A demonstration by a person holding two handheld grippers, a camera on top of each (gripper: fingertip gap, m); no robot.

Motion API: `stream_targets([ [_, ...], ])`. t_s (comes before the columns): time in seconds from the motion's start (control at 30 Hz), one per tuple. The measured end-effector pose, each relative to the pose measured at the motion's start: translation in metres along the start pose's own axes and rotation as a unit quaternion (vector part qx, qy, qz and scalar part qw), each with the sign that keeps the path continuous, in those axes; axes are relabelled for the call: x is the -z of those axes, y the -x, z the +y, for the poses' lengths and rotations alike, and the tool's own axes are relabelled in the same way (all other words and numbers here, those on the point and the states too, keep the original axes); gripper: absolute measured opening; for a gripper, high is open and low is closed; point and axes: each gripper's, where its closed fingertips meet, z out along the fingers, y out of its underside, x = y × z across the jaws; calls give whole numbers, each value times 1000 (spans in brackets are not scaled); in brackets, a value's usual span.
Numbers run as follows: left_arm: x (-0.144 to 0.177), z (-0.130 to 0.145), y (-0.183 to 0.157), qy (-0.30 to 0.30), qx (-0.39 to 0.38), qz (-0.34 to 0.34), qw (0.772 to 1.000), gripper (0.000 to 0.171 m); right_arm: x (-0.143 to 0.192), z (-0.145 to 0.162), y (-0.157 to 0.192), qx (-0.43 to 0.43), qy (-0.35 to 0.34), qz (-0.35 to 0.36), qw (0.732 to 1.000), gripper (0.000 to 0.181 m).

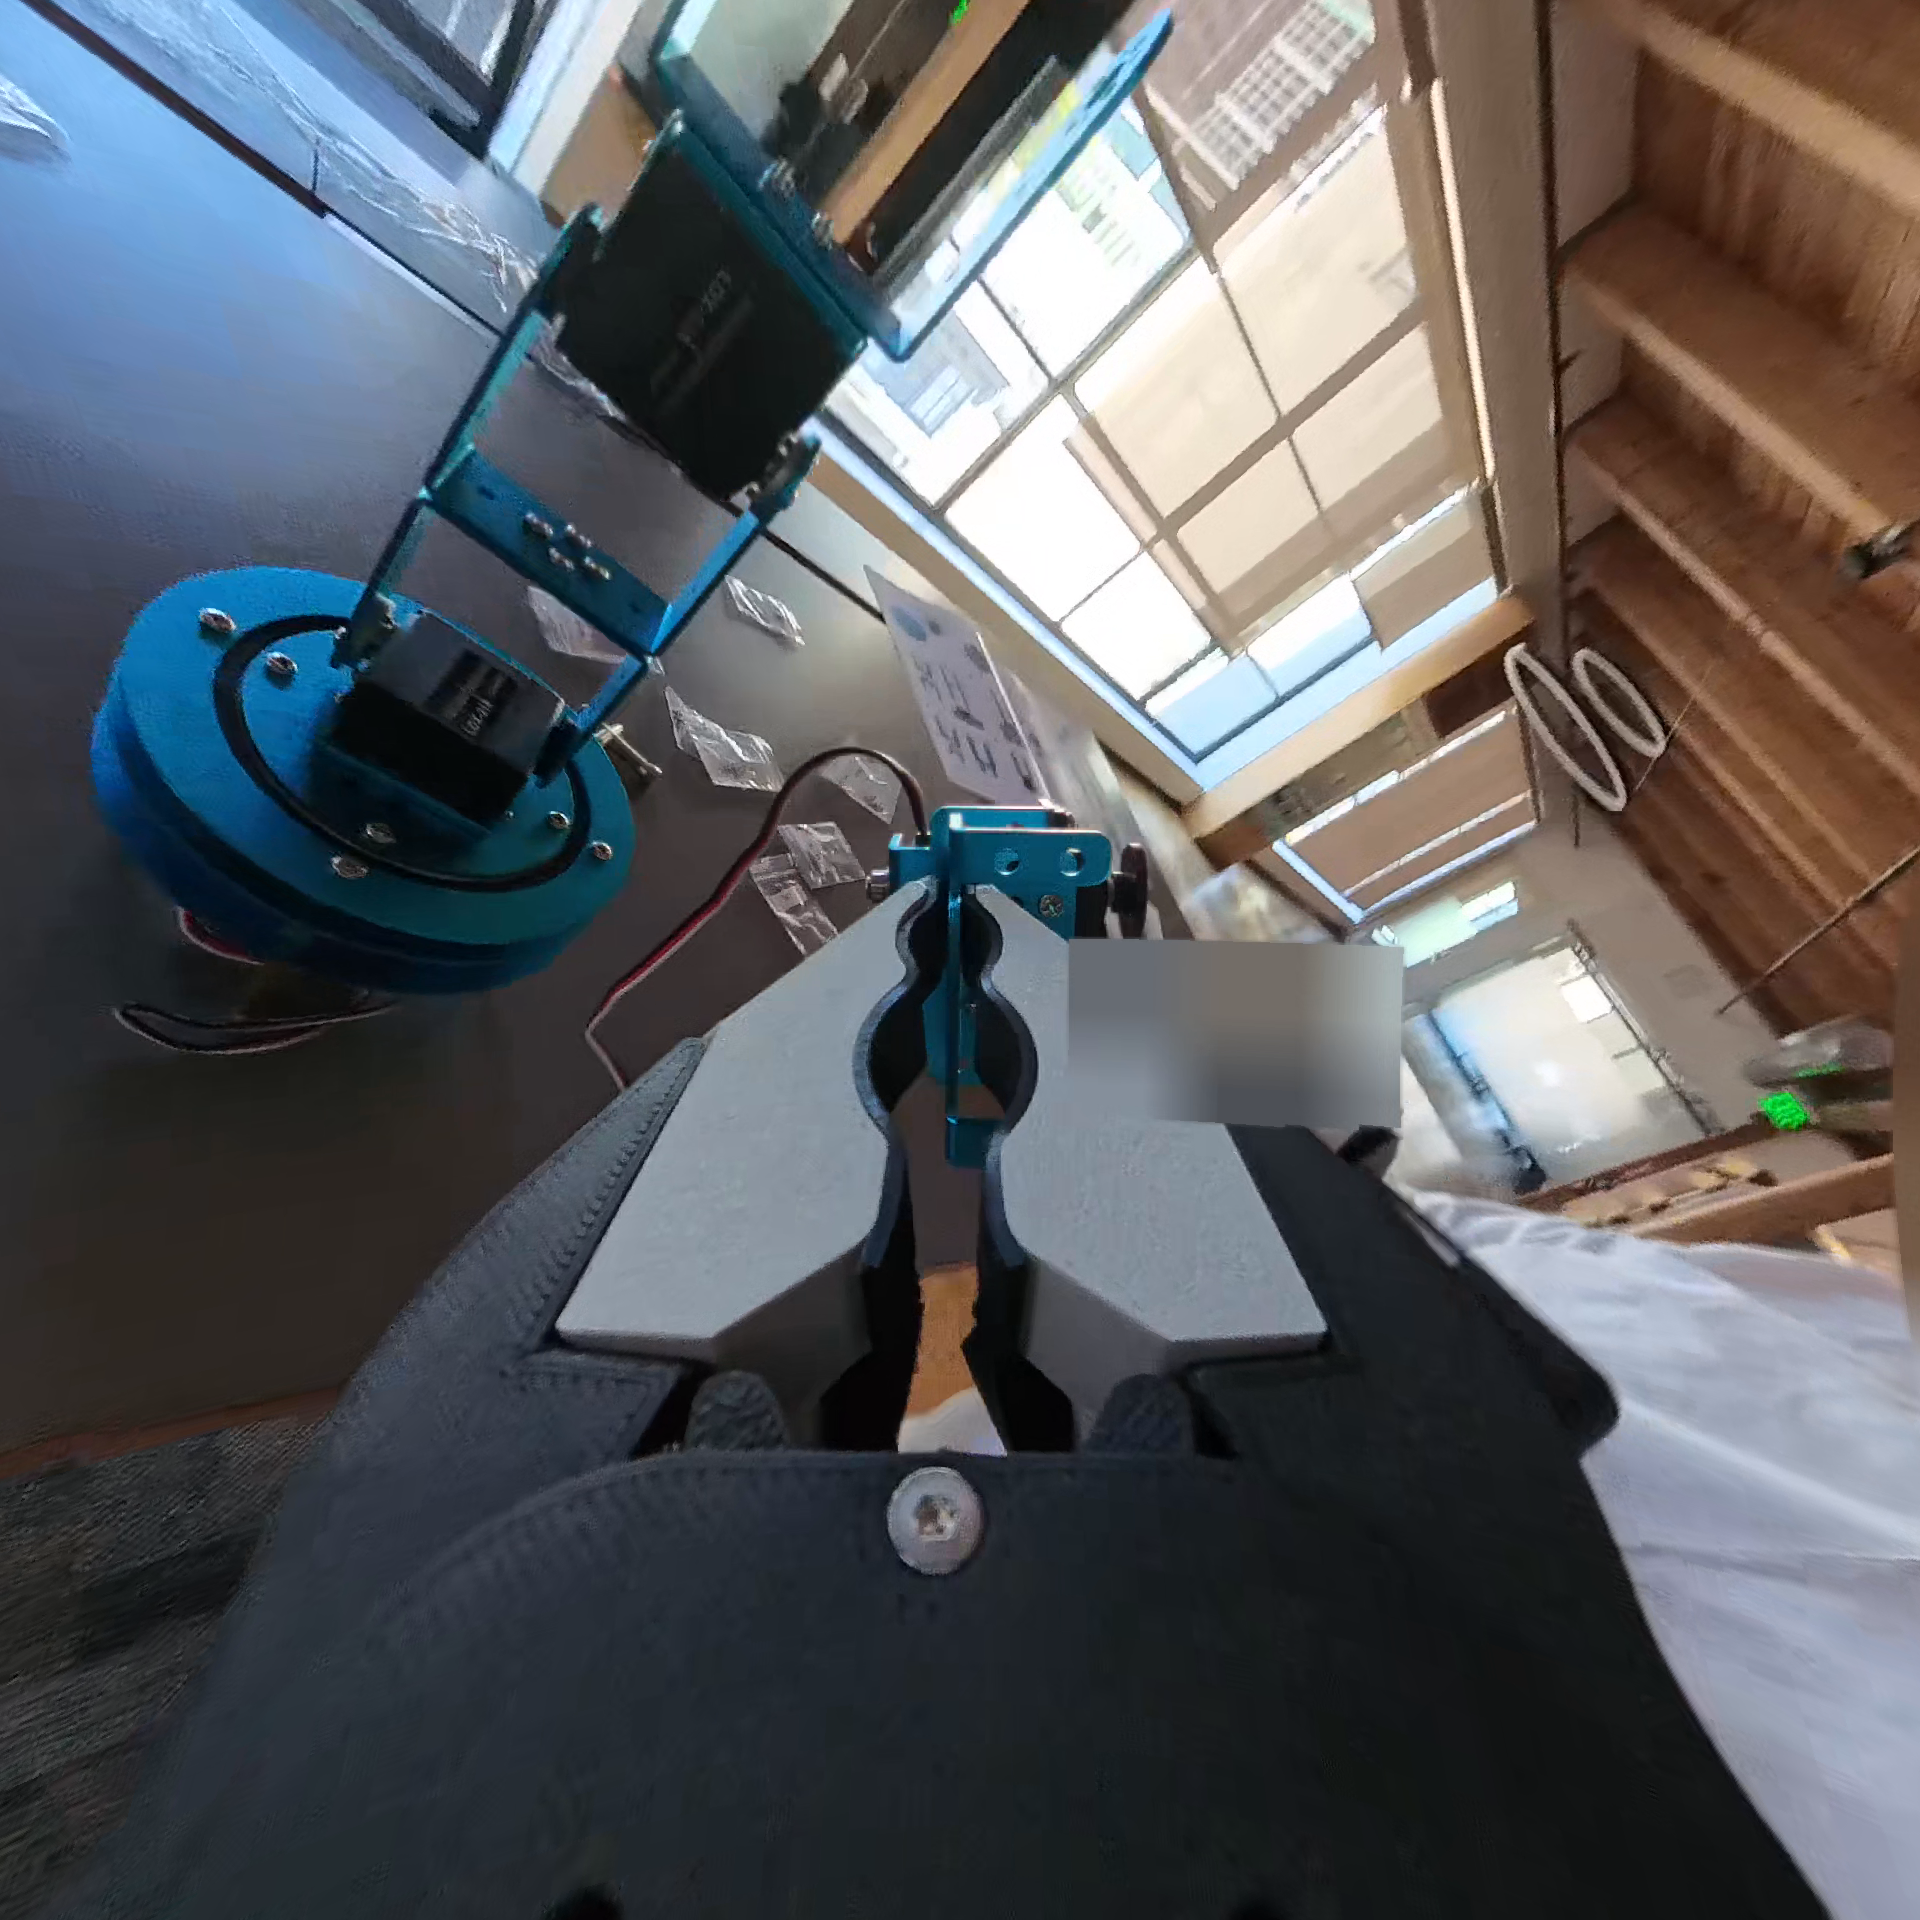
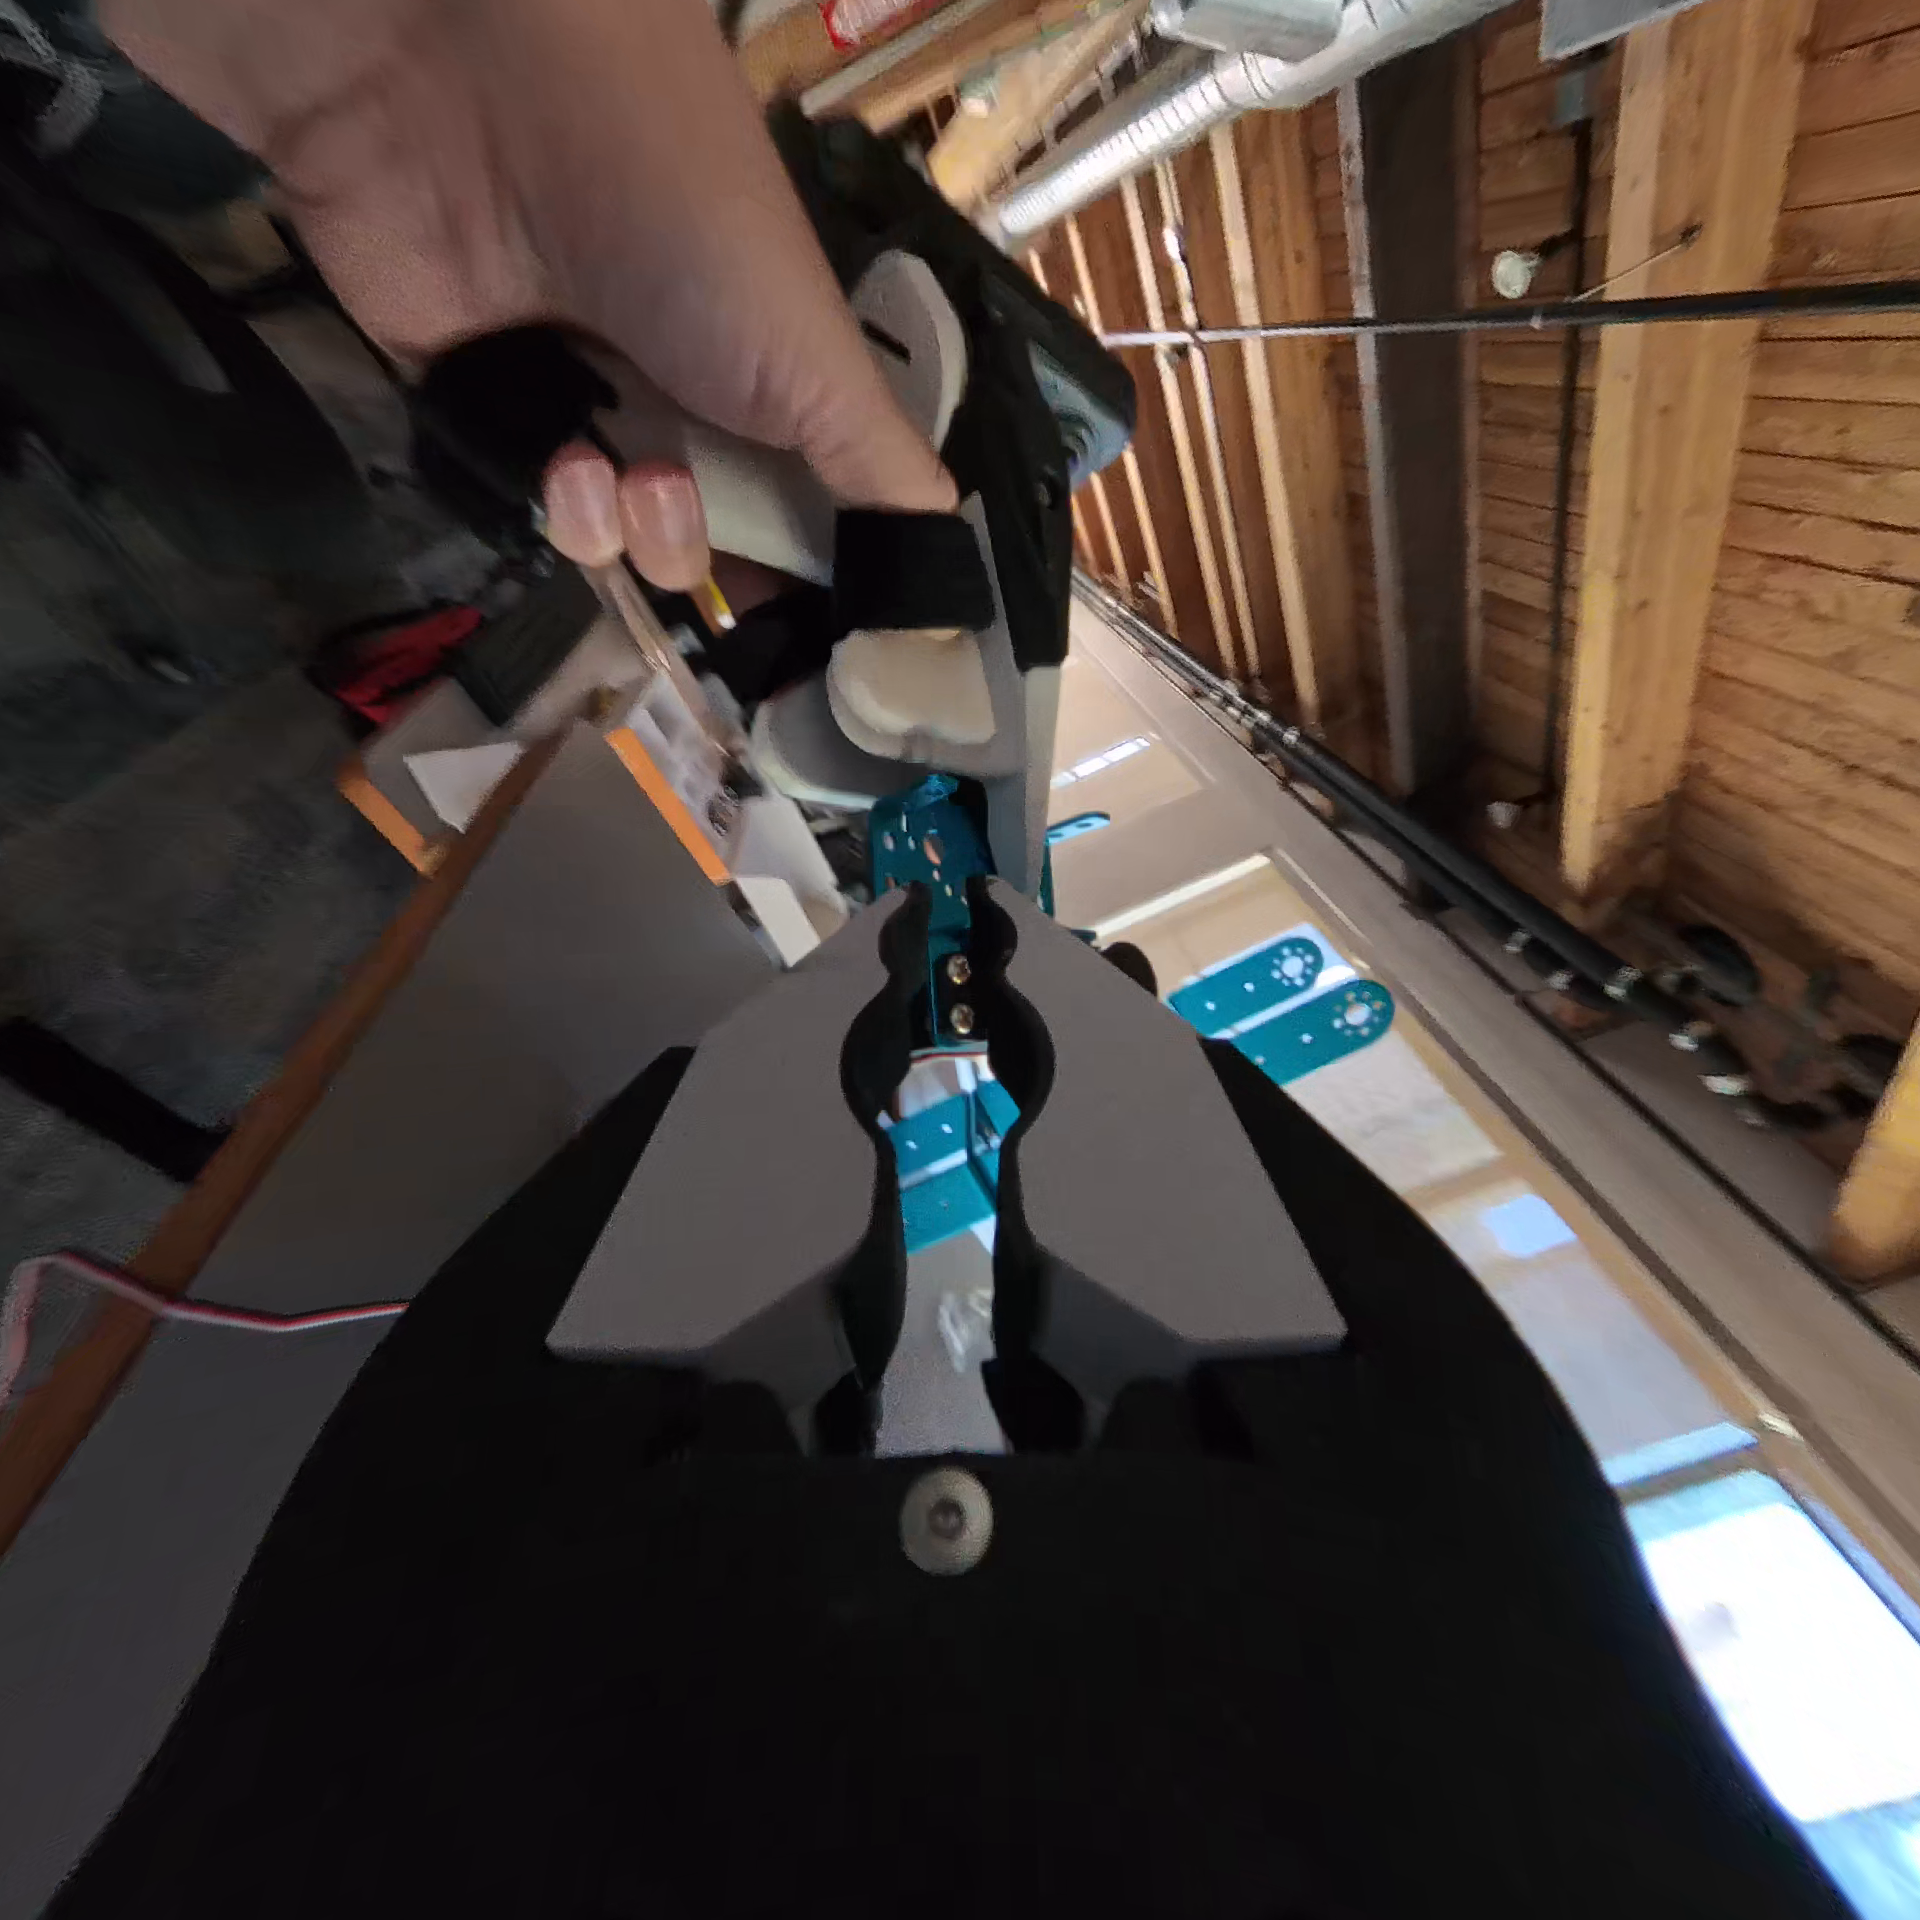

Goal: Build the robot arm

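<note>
Above the dark bench (image 1: 156, 436), right of the blue round-based arm (image 1: 364, 790), left tongs (image 1: 961, 914) and right tongs (image 2: 951, 914) are both clamped nearly shut on one blue bracket piece (image 1: 966, 1039); I'd keep both grips square, wire (image 1: 727, 883) slack.

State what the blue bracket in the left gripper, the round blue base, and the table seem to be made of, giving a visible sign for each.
Blue bracket: probably anodised metal; thin, sharply folded, punched holes, satin sheen. It is clamped in the left gripper.
Round blue base: the top plate looks like the same metal, with screw heads; the lower rings look matte, perhaps plastic.
Table: smooth dark top, likely laminate; wood-coloured edge.
</note>
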Motion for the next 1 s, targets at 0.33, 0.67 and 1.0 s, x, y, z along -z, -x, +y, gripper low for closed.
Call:
stream_targets([
  [0.33,33,-55,-26,264,-121,-8,957,0,-25,-2,-62,-51,-33,-241,969,55],
  [0.67,22,-153,-47,377,-285,-15,881,0,-84,32,-152,-308,69,-317,895,56],
  [1.0,-25,-166,-24,413,-169,-9,895,0,-87,73,-156,-378,52,-288,879,60],
])
